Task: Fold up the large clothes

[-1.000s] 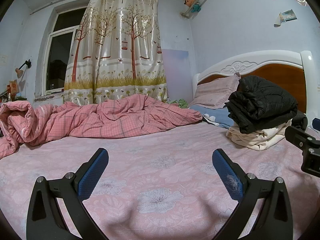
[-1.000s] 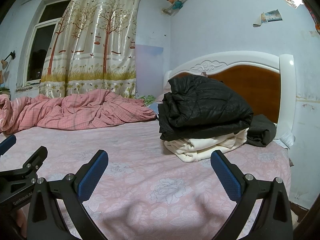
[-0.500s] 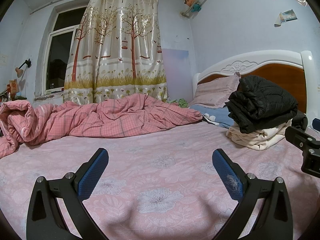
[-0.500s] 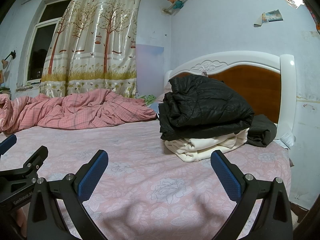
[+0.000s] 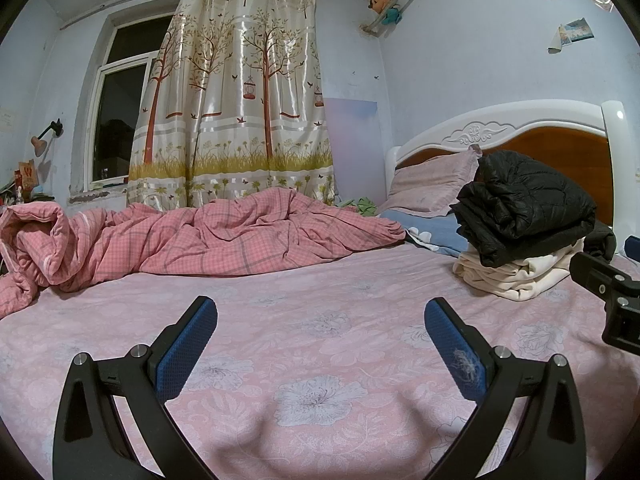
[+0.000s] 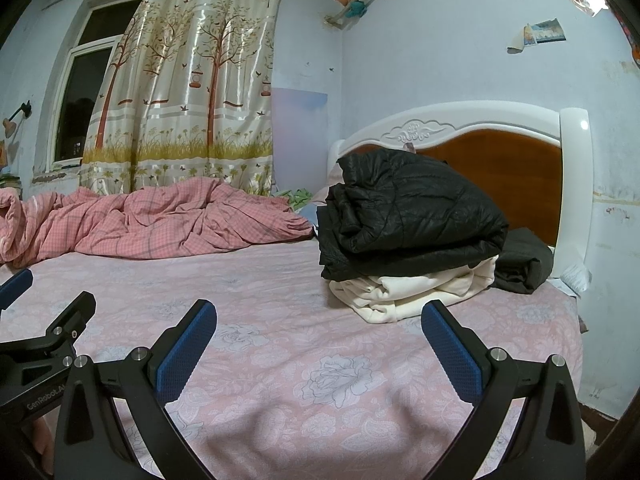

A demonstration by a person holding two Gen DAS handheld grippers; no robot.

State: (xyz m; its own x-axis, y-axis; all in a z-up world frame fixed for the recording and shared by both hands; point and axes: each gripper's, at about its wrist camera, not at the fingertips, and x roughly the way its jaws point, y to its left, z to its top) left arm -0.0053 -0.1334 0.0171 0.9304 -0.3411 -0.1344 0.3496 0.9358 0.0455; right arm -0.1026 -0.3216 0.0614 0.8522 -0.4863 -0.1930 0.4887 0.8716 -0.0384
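Note:
A folded black puffer jacket [image 6: 412, 216] lies on top of a folded cream garment [image 6: 416, 292] near the headboard; the stack also shows in the left wrist view [image 5: 524, 208]. A dark folded garment [image 6: 524, 260] lies behind the stack. My left gripper [image 5: 320, 344] is open and empty, low over the pink floral sheet [image 5: 320, 320]. My right gripper [image 6: 318, 344] is open and empty, in front of the stack and apart from it. Each gripper shows at the edge of the other's view.
A crumpled pink plaid duvet [image 5: 192, 240] lies along the far side of the bed. Pillows [image 5: 432, 184] lean on the white and wood headboard [image 6: 500, 148]. A curtain [image 5: 236, 100] and window are behind. The bed's right edge [image 6: 576, 360] drops off by the wall.

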